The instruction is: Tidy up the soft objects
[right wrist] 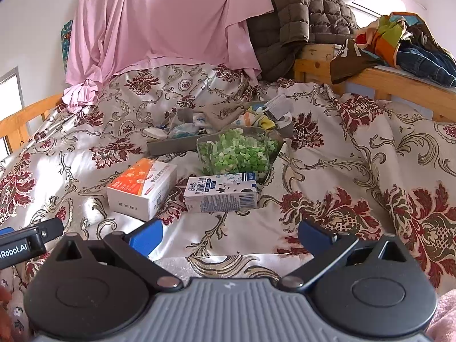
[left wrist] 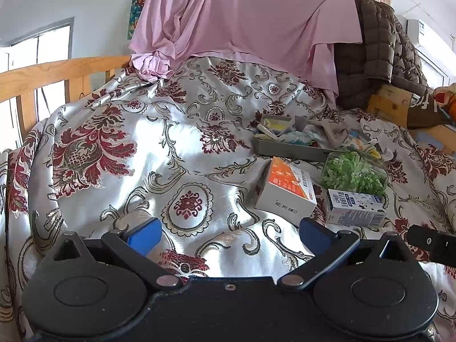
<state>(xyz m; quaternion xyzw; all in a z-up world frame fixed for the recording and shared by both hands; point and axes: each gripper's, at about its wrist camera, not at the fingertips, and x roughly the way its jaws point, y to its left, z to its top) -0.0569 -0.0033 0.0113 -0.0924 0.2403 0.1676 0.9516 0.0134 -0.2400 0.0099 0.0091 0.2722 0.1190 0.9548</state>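
On a floral satin bedspread (left wrist: pixel 176 148) (right wrist: pixel 356 171) lies a grey tray (left wrist: pixel 287 145) (right wrist: pixel 171 145) heaped with small soft items such as socks and cloths (left wrist: pixel 322 131) (right wrist: pixel 256 116). In front of it are a clear bag of green pieces (left wrist: pixel 353 171) (right wrist: pixel 239 154), an orange-and-white box (left wrist: pixel 287 188) (right wrist: pixel 142 188) and a white-blue carton (left wrist: pixel 354 206) (right wrist: pixel 222 192). My left gripper (left wrist: pixel 229 235) is open and empty above the spread, left of the boxes. My right gripper (right wrist: pixel 229 235) is open and empty, just in front of the carton.
A pink sheet (left wrist: pixel 242 17) (right wrist: pixel 159 25) and a brown quilted jacket (left wrist: pixel 376 48) (right wrist: pixel 290 14) hang at the back. Wooden bed rails stand left (left wrist: pixel 51 77) and right (right wrist: pixel 384 77); clothes (right wrist: pixel 404 45) are piled on the right rail.
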